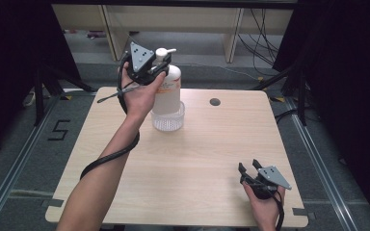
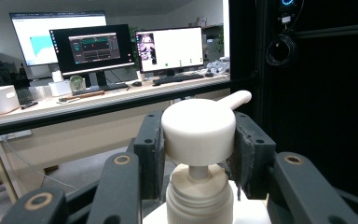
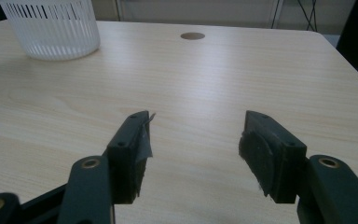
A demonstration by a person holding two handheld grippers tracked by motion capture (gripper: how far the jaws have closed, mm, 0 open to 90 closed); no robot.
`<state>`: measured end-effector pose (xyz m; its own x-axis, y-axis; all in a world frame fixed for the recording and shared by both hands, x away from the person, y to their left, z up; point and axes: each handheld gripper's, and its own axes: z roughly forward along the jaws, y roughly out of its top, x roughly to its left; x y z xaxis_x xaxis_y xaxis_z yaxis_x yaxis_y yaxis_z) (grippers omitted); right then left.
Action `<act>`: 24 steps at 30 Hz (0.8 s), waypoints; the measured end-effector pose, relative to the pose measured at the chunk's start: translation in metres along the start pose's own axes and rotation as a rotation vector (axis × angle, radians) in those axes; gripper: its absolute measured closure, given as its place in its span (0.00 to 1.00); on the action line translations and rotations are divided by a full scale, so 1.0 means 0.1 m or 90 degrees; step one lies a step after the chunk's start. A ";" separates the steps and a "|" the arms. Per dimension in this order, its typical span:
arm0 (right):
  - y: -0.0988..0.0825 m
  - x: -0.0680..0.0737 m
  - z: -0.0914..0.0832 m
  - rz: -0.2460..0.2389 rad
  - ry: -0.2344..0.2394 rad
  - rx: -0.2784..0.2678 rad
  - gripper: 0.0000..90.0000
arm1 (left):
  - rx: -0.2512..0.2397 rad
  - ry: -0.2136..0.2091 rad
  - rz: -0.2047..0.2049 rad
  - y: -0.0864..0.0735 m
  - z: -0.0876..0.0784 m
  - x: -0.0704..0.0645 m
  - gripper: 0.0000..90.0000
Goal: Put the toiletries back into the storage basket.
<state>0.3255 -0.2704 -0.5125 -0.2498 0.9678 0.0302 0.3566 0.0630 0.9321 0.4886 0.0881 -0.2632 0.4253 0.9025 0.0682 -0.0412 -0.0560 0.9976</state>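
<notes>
The right gripper (image 1: pixel 249 166) lies closest to the high camera, near the front right corner of the wooden table (image 1: pixel 197 159), held low in the person's right hand (image 1: pixel 264 204). Its 2 black jaws stand well apart, and in the right gripper view (image 3: pixel 193 135) there is only bare table surface between them.

The white pump bottle (image 1: pixel 166 89) stands upright inside a clear ribbed plastic cup (image 1: pixel 168 119), in the back half of the table and to the left of the round cable hole (image 1: pixel 215 102). The left gripper (image 1: pixel 158 68), in the left hand (image 1: pixel 142 94), is clamped on the pump head (image 2: pixel 198 130) of the bottle: the left gripper view shows 1 pad pressing on each side of the white round cap, with the spout pointing away to the upper right.

The bottle carries a label with orange print, but it is too small and too blurred to read. On the floor to the left of the table a black mark looks like the numeral 5 (image 1: pixel 60 130). Behind the bottle, in the left gripper view, 3 monitors (image 2: pixel 102 44) stand on a long desk; the writing on their screens cannot be read.
</notes>
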 end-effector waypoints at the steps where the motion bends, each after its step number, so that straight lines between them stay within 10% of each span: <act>1: -0.01 0.00 0.02 -0.007 -0.006 -0.005 0.47 | 0.000 0.000 0.000 0.00 0.00 0.00 0.66; 24: -0.01 -0.01 0.02 -0.005 -0.008 -0.010 0.47 | 0.013 -0.006 0.006 -0.06 0.18 0.06 0.66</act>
<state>0.3268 -0.2709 -0.5138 -0.2411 0.9703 0.0177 0.3404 0.0674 0.9378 0.5078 0.0863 -0.2683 0.4342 0.8975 0.0774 -0.0272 -0.0728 0.9970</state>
